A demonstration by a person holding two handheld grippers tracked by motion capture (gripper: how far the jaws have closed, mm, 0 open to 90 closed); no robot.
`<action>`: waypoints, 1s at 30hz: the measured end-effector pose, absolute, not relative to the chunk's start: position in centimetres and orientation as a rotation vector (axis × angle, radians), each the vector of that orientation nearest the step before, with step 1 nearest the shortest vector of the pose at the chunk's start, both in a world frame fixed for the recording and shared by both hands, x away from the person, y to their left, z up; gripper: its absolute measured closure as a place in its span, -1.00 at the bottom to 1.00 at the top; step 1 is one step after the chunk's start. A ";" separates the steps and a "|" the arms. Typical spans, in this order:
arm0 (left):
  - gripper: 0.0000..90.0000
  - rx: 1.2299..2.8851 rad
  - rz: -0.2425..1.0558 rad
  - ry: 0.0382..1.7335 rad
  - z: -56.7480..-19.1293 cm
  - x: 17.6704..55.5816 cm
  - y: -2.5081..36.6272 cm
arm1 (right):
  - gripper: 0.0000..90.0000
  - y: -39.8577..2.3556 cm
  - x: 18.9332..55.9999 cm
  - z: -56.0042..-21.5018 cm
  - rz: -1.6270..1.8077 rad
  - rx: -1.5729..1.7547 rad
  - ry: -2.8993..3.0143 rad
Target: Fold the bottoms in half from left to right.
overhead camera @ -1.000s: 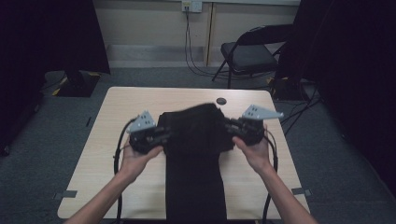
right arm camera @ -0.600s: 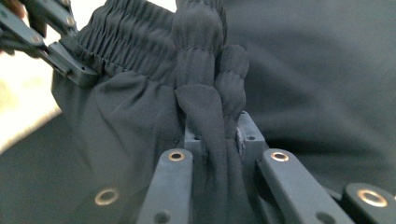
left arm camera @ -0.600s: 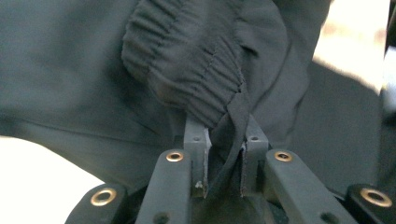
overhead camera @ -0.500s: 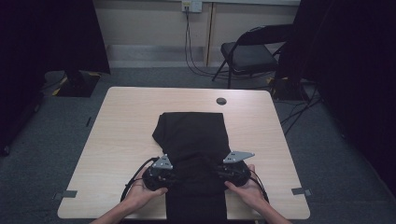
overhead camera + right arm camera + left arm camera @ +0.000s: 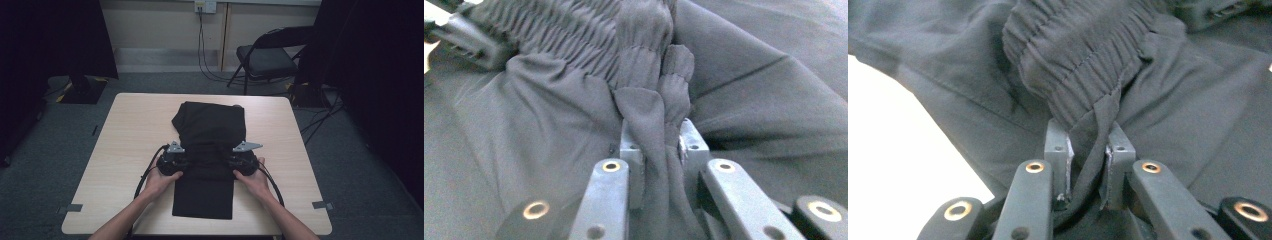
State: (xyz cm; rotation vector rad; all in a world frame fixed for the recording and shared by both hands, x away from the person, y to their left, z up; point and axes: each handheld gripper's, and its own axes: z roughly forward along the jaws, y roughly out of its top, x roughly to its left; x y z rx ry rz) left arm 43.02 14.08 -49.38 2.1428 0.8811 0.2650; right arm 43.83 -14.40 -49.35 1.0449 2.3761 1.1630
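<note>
Two grippers, left gripper [image 5: 172, 161] and right gripper [image 5: 243, 160], low over the near part of the table [image 5: 125, 145], fingers [image 5: 1058, 150] of each pinching the gathered waistband [image 5: 1078, 55] of black trousers [image 5: 207, 150]. Waistband carried over the legs, fold seemingly half made. Left to do, probably: laying down, letting go, smoothing. Farther off, a folding chair [image 5: 265, 57].

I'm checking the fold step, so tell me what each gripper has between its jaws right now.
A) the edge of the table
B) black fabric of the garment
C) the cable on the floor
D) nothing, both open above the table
B: both gripper views show the left gripper and right gripper pinching gathered cloth of the black garment between their pads.
</note>
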 end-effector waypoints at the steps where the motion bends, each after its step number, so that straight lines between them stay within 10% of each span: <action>1: 0.73 2.154 0.246 0.875 -49.2 42.8 14.1 | 0.71 -14.4 44.0 -49.3 1.160 1.033 2.382; 10: 0.30 2.030 0.166 0.890 -46.7 41.6 17.0 | -0.05 -16.5 41.3 -47.1 1.258 1.042 2.426; 19: 0.27 1.891 0.182 0.982 -46.5 43.7 18.1 | 0.34 -19.0 43.9 -44.7 1.279 1.148 2.238; 30: 0.21 2.050 0.301 1.059 -48.9 45.7 16.1 | 0.18 -16.6 47.0 -48.5 1.106 1.156 2.312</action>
